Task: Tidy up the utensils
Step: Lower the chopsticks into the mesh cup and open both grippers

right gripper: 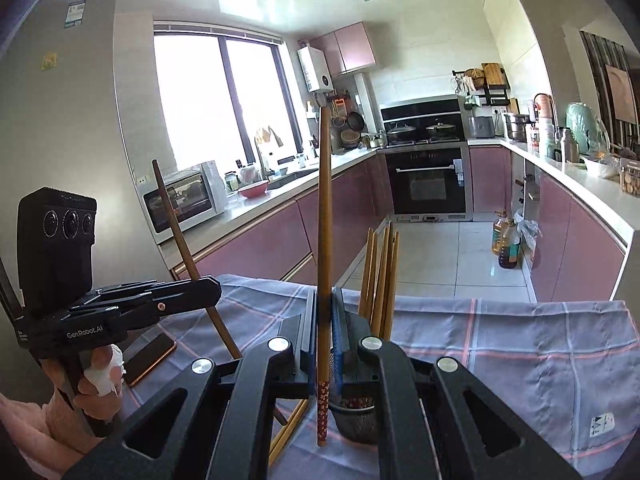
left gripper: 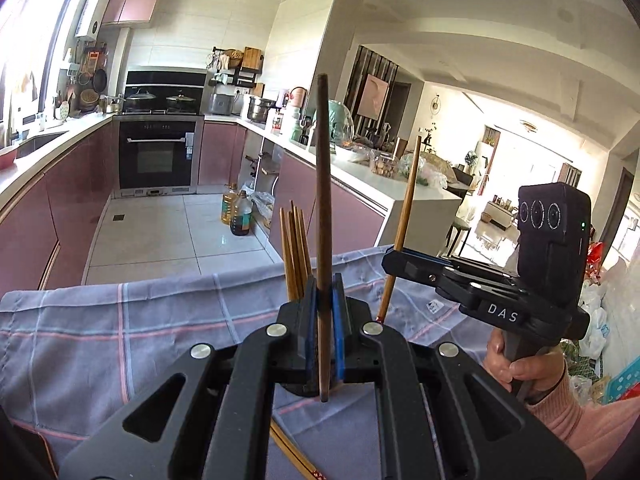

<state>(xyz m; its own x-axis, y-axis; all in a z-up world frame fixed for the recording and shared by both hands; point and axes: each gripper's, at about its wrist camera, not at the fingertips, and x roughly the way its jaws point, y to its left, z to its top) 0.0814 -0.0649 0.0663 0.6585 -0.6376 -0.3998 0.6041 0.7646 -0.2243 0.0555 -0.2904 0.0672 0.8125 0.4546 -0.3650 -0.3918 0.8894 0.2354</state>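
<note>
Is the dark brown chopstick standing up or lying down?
Standing up. The dark chopstick points straight up, pinched between the shut left gripper pads, over the checked cloth.

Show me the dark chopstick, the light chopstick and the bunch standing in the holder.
dark chopstick (left gripper: 323, 200), left wrist view, mid-shaft above the grip.
light chopstick (right gripper: 325, 208), right wrist view, mid-shaft.
bunch of chopsticks (right gripper: 382, 272), right wrist view, middle of the shafts.

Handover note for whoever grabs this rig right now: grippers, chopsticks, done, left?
Left gripper: shut on a dark brown chopstick, held upright.
Right gripper: shut on a lighter chopstick with patterned red end, also upright.
Both are over the plaid cloth.
Done: several chopsticks already stand in the mesh holder.
Left: drop both held sticks in; loose chopsticks remain on the cloth.
</note>
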